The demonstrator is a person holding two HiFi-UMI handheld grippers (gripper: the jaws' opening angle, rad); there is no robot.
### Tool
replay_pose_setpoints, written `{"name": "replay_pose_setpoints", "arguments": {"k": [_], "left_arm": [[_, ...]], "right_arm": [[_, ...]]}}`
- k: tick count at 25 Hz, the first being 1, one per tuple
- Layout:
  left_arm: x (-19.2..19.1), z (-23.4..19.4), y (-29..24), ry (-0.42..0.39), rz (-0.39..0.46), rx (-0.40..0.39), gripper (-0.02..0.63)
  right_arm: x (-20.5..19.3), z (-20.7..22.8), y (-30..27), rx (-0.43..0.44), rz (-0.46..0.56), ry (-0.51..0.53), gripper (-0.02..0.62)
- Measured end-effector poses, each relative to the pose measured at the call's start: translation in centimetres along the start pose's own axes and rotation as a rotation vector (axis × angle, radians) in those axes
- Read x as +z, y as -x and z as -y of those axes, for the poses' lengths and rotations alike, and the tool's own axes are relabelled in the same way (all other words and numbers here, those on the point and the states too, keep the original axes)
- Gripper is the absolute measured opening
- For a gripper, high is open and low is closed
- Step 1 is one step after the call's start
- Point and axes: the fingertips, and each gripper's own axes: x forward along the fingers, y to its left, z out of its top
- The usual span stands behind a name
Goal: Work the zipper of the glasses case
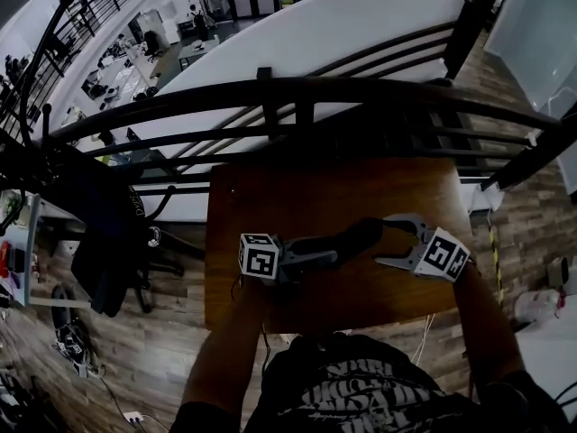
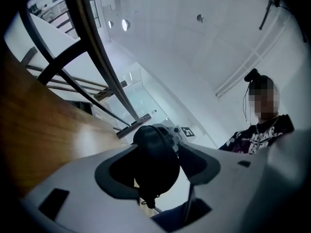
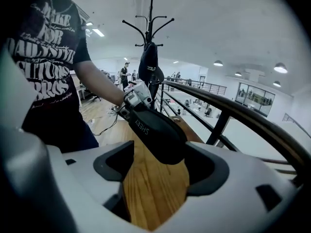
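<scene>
Wooden table (image 1: 270,197) stands by a dark railing (image 1: 297,90) on an upper floor. Pads (image 2: 201,166) of the left gripper (image 2: 158,161) clamp one end of the black glasses case (image 1: 356,239). The case runs toward 2 o'clock over the table's middle. Its other tip sits between the right gripper's (image 3: 158,164) wide-apart pads (image 3: 114,164), nearer the 3 o'clock one and ungripped. The left gripper enters from 8 o'clock, the right from 4 o'clock.

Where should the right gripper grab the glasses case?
Take the glasses case by its free rounded tip, coming from the end away from the left gripper, which clamps the other end. It sticks out long and slim over the wooden table, so its narrow sides fit between the right gripper's open jaws.
</scene>
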Motion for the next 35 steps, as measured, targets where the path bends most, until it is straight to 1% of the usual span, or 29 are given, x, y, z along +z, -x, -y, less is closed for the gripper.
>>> {"name": "replay_pose_setpoints", "arguments": {"k": [3,6,11,15,20,23,25,27,30,32,33,35], "left_arm": [[-0.4,-0.5,0.9,0.022,0.03,0.005,0.267],[-0.6,-0.2,1.8,0.039,0.041,-0.011,0.264],[-0.8,0.5,1.9,0.054,0.025,-0.045,0.259],[-1.1,0.8,1.6,0.055,0.014,-0.06,0.252],[-1.2,0.9,2.1,0.074,0.058,-0.074,0.244],[-1.8,1.3,2.2,0.076,0.043,-0.082,0.244],[-2.0,1.7,2.4,0.075,0.028,-0.101,0.241],[-2.0,2.1,2.2,0.074,0.018,-0.12,0.239],[-2.1,2.9,1.7,0.063,-0.01,-0.144,0.239],[-2.4,3.6,1.3,0.047,-0.042,-0.155,0.238],[-2.5,3.8,1.2,0.039,-0.053,-0.157,0.238],[-2.6,4.1,1.3,0.028,-0.057,-0.154,0.236]], "right_arm": [[-0.5,-0.5,-1.0,-0.001,-0.012,0.016,0.305],[-0.6,-1.3,-1.2,0.028,-0.007,0.014,0.305],[-0.3,-1.7,-0.7,0.094,-0.008,-0.004,0.305],[0.6,-1.1,-0.7,0.128,-0.024,0.006,0.305],[0.8,-0.7,-1.7,0.102,-0.047,0.027,0.305],[0.5,-1.3,-2.1,0.101,-0.041,0.021,0.305],[0.3,-1.4,-2.2,0.127,-0.043,0.009,0.305],[0.3,-1.6,-2.0,0.171,-0.027,-0.025,0.305],[1.4,-3.0,-1.8,0.277,0.035,-0.091,0.305],[2.4,-4.3,-2.0,0.332,0.066,-0.115,0.305],[2.6,-4.8,-2.1,0.345,0.075,-0.116,0.305],[2.7,-5.4,-2.3,0.342,0.083,-0.106,0.305]]}}
